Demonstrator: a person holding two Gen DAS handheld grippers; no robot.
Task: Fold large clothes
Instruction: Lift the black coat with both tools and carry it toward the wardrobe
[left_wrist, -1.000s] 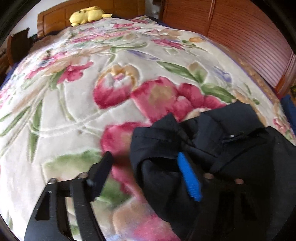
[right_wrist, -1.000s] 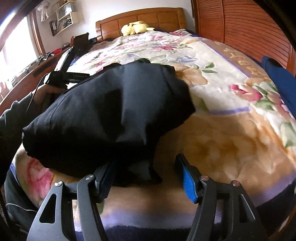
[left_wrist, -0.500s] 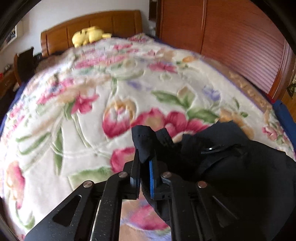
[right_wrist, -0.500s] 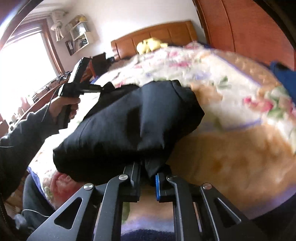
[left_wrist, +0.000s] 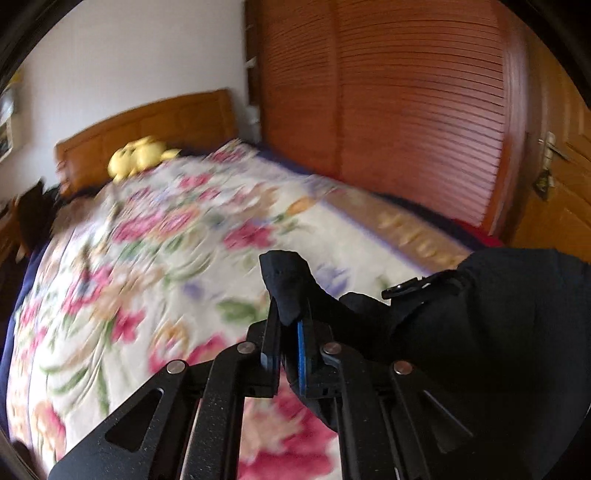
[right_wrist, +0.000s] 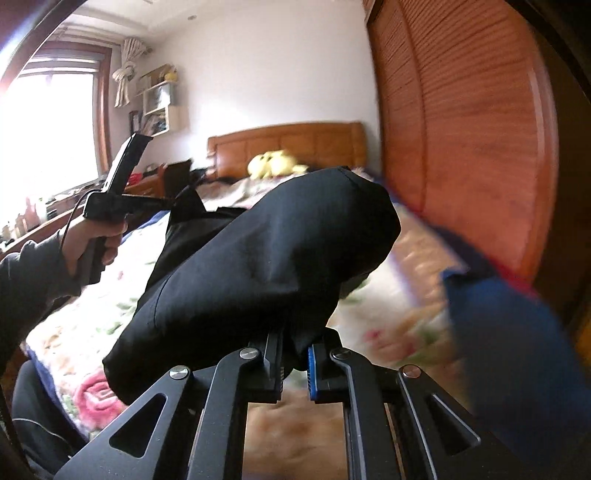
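Both the left gripper (left_wrist: 287, 334) and right gripper (right_wrist: 294, 350) pinch thin bunched edges of the black garment (right_wrist: 266, 258) above the bed (left_wrist: 147, 258); either nip could slip, dropping it crumpled.

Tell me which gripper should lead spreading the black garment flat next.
Probably right. The right gripper pinches the black garment under its bulk, while the left gripper holds only a small corner tip, fit for anchoring.

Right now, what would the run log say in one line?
left gripper: shut on black garment | right gripper: shut on it | garment lifted above floral bedspread
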